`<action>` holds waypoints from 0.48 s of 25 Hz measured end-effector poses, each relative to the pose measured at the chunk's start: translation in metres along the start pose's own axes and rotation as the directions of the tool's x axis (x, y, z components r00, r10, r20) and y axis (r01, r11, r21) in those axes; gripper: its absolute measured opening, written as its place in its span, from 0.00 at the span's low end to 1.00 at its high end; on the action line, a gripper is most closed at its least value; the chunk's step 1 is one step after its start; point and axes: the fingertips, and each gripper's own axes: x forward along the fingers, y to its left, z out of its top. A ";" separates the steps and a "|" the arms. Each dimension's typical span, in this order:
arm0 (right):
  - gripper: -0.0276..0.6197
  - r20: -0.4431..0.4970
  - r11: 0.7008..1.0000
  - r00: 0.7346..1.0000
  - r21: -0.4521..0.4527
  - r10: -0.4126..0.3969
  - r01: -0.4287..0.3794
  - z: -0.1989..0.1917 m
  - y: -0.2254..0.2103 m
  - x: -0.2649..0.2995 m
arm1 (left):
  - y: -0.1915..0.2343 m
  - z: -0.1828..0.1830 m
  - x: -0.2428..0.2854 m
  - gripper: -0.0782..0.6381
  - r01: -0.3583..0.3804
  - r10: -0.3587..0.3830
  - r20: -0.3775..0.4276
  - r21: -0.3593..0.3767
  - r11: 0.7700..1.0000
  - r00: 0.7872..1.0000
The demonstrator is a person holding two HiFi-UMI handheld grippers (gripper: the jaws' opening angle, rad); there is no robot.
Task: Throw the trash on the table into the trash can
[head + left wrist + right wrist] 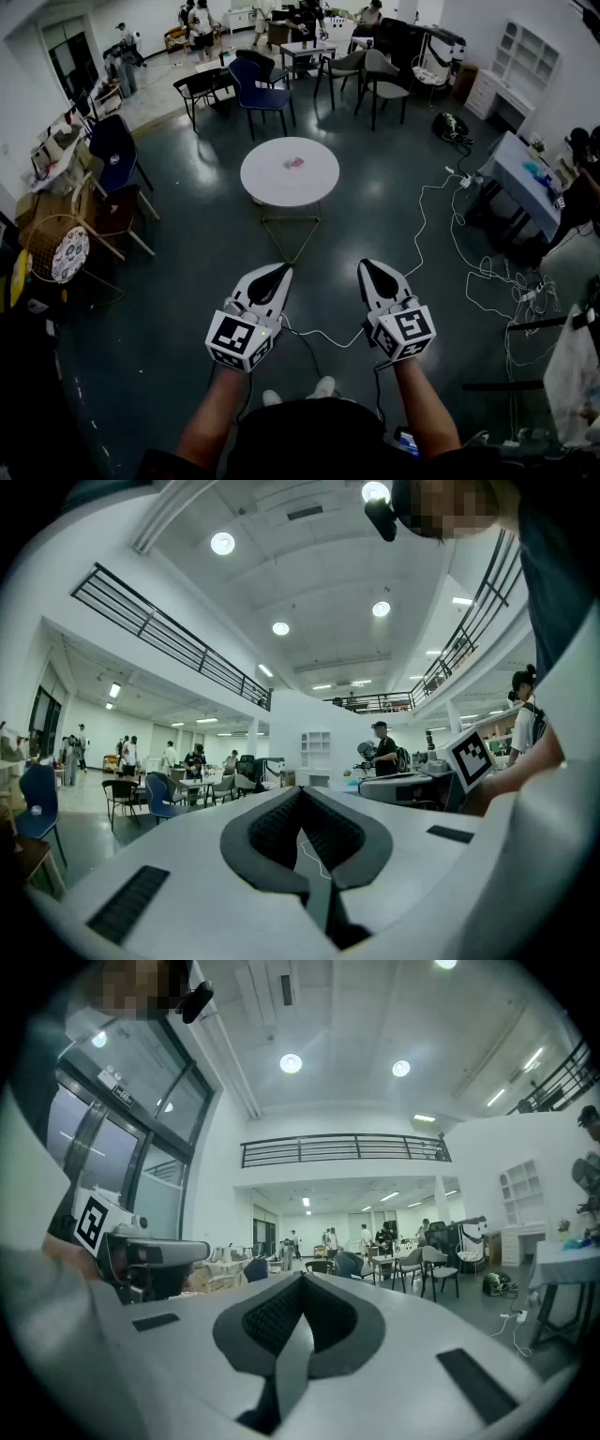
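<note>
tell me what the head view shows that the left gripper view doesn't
Only the head view: the round white table with a small pink bit of trash on it, and the person's shoes on the dark floor.
Only the left gripper view: the ceiling lights, the balcony railing and a person in a cap standing at the back.
Both: the left gripper, its jaws shut with nothing between them, part of the right gripper, and the blue chair off to the left.
</note>
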 end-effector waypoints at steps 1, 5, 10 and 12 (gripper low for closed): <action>0.07 -0.004 1.000 1.000 0.000 -0.003 0.003 -0.001 -0.005 -0.003 | -0.004 0.000 0.003 0.12 -0.002 0.002 0.000 0.000 1.000 1.000; 0.07 -0.008 1.000 1.000 -0.004 -0.004 0.004 -0.003 -0.023 -0.012 | -0.016 -0.003 0.018 0.12 -0.009 0.009 -0.004 0.000 1.000 1.000; 0.07 -0.007 1.000 1.000 -0.007 0.022 -0.022 -0.005 -0.042 -0.018 | -0.028 -0.008 0.034 0.12 -0.027 0.027 -0.010 -0.001 1.000 1.000; 0.07 -0.005 0.999 1.000 -0.008 0.031 -0.031 -0.009 -0.050 -0.023 | -0.034 -0.012 0.039 0.12 -0.040 0.040 -0.012 -0.005 0.999 0.999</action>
